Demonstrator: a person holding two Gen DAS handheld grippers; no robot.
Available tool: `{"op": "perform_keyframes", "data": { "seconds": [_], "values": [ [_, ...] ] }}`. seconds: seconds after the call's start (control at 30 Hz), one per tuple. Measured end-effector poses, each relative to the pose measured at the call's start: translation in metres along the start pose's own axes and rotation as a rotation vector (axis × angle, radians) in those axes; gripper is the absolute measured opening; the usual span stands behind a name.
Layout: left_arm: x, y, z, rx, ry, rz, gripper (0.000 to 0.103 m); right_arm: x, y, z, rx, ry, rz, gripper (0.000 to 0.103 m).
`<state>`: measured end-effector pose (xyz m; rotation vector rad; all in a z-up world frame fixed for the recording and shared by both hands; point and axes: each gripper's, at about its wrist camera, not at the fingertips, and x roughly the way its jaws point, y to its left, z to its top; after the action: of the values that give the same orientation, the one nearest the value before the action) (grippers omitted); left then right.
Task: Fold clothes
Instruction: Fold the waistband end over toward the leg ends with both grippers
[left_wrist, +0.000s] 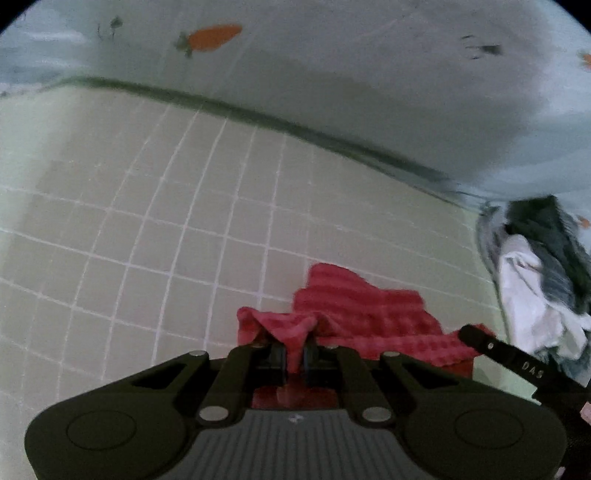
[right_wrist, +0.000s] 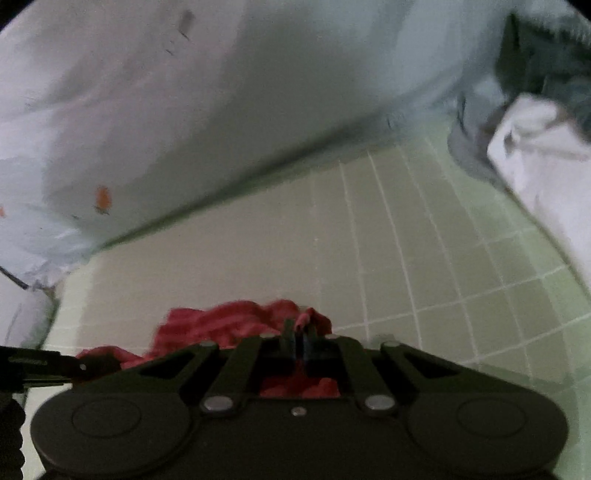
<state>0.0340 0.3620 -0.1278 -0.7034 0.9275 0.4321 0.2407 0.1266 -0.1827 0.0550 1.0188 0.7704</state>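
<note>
A: Item one?
B: One red cloth (left_wrist: 354, 314), ribbed or waffle-textured, lying bunched on the green gridded mat (left_wrist: 147, 229). All places below are given from this cloth.

A: Grippers?
B: Two. The left gripper (left_wrist: 294, 356) has its jaws pressed together on a raised fold at the cloth's near edge; red fabric shows between the fingers and behind them. The right gripper (right_wrist: 300, 341) is likewise closed, pinching a small peak of the cloth (right_wrist: 236, 321) in its own view.

A: Does either gripper show in the other's camera?
B: Yes, one each. In the left wrist view a black finger of the right gripper (left_wrist: 480, 338) touches the cloth's right end. In the right wrist view a black finger sits at the cloth's left end.

A: Other textiles?
B: One heap of grey and white clothes (left_wrist: 535, 280), to the right of the cloth and apart from it, at the mat's far edge. One pale sheet (left_wrist: 332, 66) beyond the cloth, past the mat's dark border, printed with orange carrots; three are visible in the left wrist view, one whole (left_wrist: 214, 37) and two cut by the frame.

A: Mats?
B: One.
</note>
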Motion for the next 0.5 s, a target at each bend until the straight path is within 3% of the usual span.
{"op": "perform_keyframes", "data": {
  "seconds": [0.1, 0.13, 0.2, 0.27, 0.33, 0.5],
  "values": [
    [0.012, 0.006, 0.004, -0.036, 0.004, -0.003, 0.018, 0.014, -0.007, 0.001, 0.01, 0.034, -0.024, 0.016],
    [0.015, 0.008, 0.005, -0.047, 0.005, -0.004, 0.022, 0.012, -0.008, 0.0, 0.013, 0.026, -0.034, 0.033],
    [0.023, 0.012, 0.007, -0.071, 0.008, -0.005, 0.032, 0.002, -0.01, -0.003, 0.027, -0.004, -0.07, 0.056],
    [0.013, 0.015, 0.003, -0.085, -0.025, -0.001, 0.048, -0.012, -0.012, -0.008, 0.047, -0.032, -0.087, 0.056],
    [-0.002, 0.018, -0.002, -0.097, -0.069, 0.006, 0.072, -0.03, -0.013, -0.017, 0.081, -0.064, -0.099, 0.059],
    [-0.039, 0.017, -0.023, -0.081, -0.148, 0.036, 0.086, -0.071, -0.005, -0.053, 0.102, -0.139, -0.134, 0.08]
  ]
}}
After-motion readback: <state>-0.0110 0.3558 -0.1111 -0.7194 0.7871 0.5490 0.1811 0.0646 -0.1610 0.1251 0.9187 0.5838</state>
